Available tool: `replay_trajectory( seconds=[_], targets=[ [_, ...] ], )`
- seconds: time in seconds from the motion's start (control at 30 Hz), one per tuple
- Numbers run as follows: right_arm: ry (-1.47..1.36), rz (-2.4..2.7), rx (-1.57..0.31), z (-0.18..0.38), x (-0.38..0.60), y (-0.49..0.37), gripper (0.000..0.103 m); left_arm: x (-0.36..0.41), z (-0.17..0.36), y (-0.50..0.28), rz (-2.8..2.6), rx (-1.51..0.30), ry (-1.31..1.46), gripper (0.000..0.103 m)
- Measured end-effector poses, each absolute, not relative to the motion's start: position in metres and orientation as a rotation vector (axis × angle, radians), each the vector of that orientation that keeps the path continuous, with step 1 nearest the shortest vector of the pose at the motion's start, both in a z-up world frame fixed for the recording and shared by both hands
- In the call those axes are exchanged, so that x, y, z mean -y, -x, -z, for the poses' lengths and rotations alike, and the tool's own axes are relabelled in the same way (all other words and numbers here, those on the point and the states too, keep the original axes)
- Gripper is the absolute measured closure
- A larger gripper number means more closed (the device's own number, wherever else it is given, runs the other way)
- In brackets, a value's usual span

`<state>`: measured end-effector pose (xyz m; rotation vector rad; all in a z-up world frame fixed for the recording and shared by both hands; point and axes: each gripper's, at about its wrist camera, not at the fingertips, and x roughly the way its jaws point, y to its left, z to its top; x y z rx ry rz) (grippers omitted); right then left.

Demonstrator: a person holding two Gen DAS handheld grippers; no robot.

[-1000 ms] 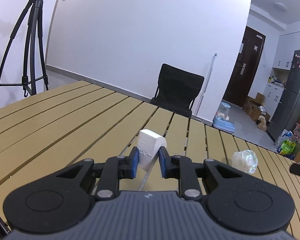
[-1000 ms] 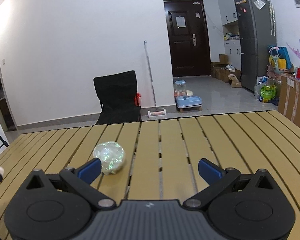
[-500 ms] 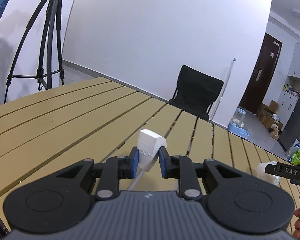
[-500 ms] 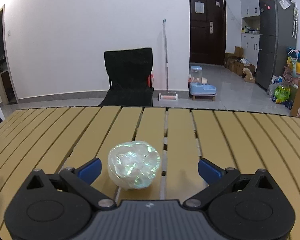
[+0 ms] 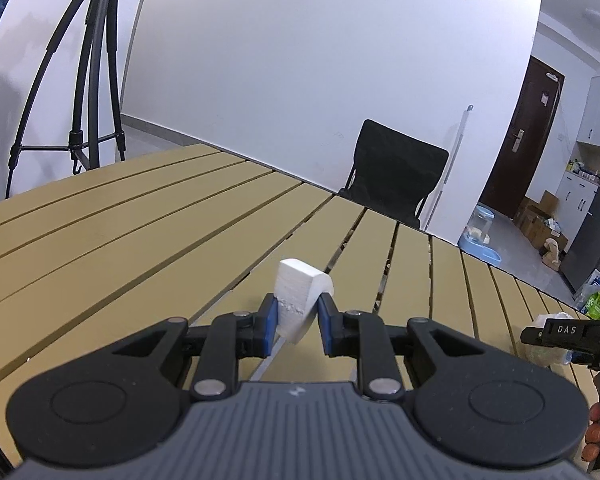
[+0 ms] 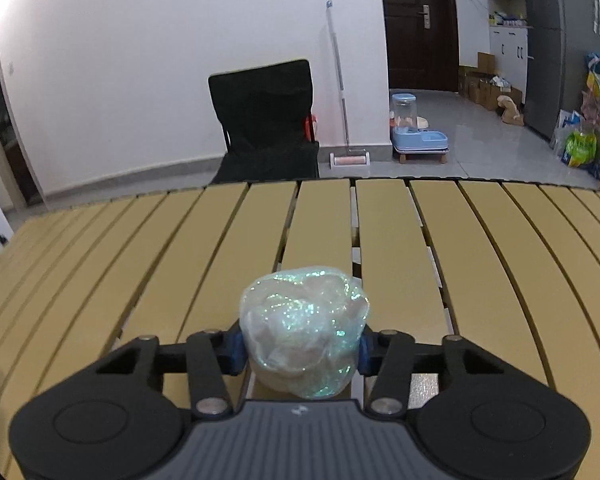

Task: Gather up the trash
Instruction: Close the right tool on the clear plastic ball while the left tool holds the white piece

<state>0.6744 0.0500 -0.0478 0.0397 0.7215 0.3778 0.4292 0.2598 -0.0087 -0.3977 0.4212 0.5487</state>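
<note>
The left claw (image 5: pixel 297 316) is pinching a white foam chunk with a rounded top (image 5: pixel 300 294) between its blue pads, the piece standing up above the fingertips over the tan slatted table (image 5: pixel 140 232). At the far right edge of the left wrist view, the tip of the right claw (image 5: pixel 572 338) shows beside a bit of crinkled plastic, with fingertips of the person's hand (image 5: pixel 596 436) below it.

The right claw (image 6: pixel 300 350) is closing around a crumpled ball of clear iridescent plastic wrap (image 6: pixel 302 328). The ball sits on the table between the two blue pads (image 6: pixel 232 348), which lie right against its sides; whether they already press on it cannot be told. The ball rests near the middle of the table, over the gap between two slats.

Beyond the table's far edge stands a black folding chair (image 6: pixel 266 120) against the white wall. Just right of it a long-handled floor roller (image 6: pixel 342 92) leans on the wall, and further right a blue pet feeder (image 6: pixel 416 136) stands on the floor near a dark wooden door (image 6: pixel 420 24). A grey refrigerator (image 6: pixel 556 40) stands at the far right, with a green bag (image 6: pixel 580 148) near it. In the left wrist view, a black tripod (image 5: pixel 88 80) stands off the table's far left corner.
</note>
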Motion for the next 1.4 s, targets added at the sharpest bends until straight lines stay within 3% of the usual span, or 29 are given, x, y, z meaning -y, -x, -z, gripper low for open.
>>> replay_trajectory(
  seconds=[0.2,1.4],
  targets=[
    [-0.084,-0.374,-0.71,0.045,-0.033,-0.664,0.061,-0.253,0.006,-0.428,-0.535,-0.413,0.383,0.082],
    [-0.163,-0.319,-0.601,-0.007,0.097,-0.532,0.062,-0.136,-0.048,-0.378,-0.332,-0.377,0.298,0.082]
  ],
)
